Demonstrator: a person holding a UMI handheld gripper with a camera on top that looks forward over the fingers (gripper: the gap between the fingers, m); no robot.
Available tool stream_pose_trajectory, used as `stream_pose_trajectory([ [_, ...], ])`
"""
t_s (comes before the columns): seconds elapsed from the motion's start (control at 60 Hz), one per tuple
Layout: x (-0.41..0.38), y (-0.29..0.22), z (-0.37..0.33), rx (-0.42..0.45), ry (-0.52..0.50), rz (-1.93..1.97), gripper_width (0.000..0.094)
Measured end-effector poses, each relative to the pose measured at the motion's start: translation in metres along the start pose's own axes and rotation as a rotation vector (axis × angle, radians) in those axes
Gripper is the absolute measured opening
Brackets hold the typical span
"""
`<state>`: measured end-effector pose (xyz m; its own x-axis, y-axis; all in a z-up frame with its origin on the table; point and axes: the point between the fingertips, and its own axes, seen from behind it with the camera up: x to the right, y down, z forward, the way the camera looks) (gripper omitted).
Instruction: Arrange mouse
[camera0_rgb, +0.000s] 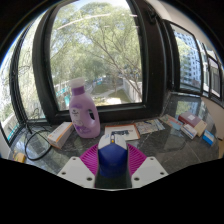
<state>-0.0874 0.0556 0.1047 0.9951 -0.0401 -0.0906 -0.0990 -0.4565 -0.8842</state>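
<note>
Mouse, blue, rounded, of hard plastic: found between the two fingers of the gripper, low in the gripper view. Both magenta pads appear to lie against its flanks with no gap visible at either side; the fingers are judged to be clenched on it. Whether its underside rests on the glass-topped worktop or is carried clear of it cannot be told.

Gripper view, further items. Beyond the fingers, to one side, stands an upright pink plastic detergent bottle with a white cap. Just beside the bottle lies a flat pale box. Directly ahead of the mouse lies a white rectangular card or booklet, apart from it. A black cable loop lies on the worktop on the bottle's side. Small packets and boxes are clustered on the opposite side; their nature is too small to tell. A large window with trees outside backs the worktop.

Handling assessment. The mouse is judged light and rigid, with a smooth curved shell likely to slip under a loose hold. Flank-to-flank across the middle, as at present, is the soundest grip. Buttons and wheel should be spared pressure.
</note>
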Motion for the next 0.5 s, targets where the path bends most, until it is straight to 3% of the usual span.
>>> stream_pose_trajectory([
  [0.167, 0.023, 0.084, 0.029, -0.159, 0.015, -0.027, 0.0362],
  [0.333, 0.023, 0.113, 0.032, -0.219, 0.0, -0.029, 0.0504],
  [0.4, 0.025, 0.107, 0.024, -0.207, 0.012, -0.03, 0.0641],
  [0.45, 0.022, 0.097, 0.013, -0.188, 0.019, -0.041, 0.0844],
  [0.467, 0.023, 0.093, 0.009, -0.18, 0.023, -0.045, 0.0873],
  [0.5, 0.023, 0.086, -0.001, -0.167, 0.032, -0.055, 0.0837],
])
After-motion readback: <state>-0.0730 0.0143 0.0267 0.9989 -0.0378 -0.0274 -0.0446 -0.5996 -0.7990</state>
